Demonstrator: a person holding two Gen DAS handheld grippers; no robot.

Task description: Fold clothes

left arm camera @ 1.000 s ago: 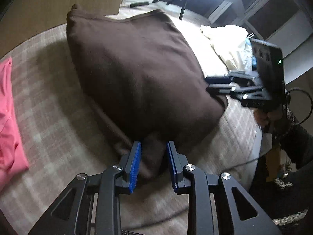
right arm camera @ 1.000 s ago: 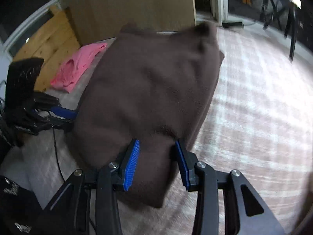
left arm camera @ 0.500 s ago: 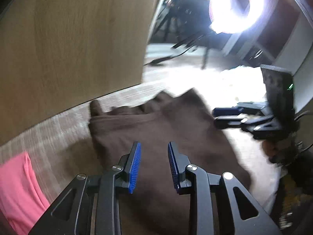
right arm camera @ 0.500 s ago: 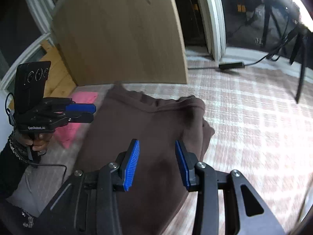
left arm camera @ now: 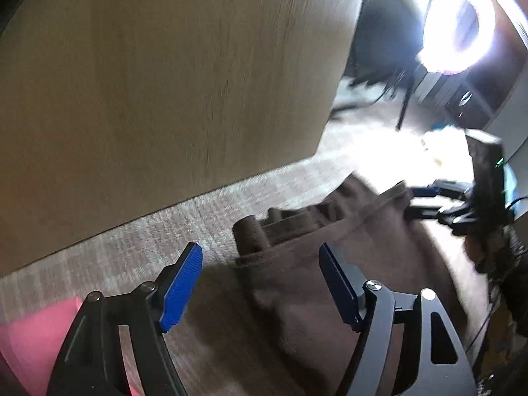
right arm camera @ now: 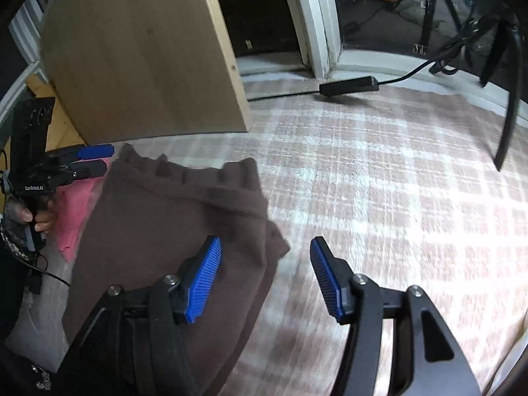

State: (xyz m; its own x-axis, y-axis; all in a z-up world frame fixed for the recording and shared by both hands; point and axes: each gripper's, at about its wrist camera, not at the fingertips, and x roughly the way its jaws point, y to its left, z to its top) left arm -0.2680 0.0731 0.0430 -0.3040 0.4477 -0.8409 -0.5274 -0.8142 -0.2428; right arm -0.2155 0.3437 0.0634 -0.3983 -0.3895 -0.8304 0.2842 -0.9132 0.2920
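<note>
Looking across the plaid bedcover [right arm camera: 379,181], we note the right wrist view alone shows a doorway and a black power strip [right arm camera: 349,85], while the left wrist view alone shows a glaring ring light [left arm camera: 458,29]. Between us lies the brown garment [left arm camera: 313,280], folded flat on the cover beside a pink garment [right arm camera: 74,211] half hidden behind it and cut off in the left view. Both the left gripper [left arm camera: 260,283] and right gripper [right arm camera: 265,275] are opening, pads clear of the cloth; the left view is blurred.
</note>
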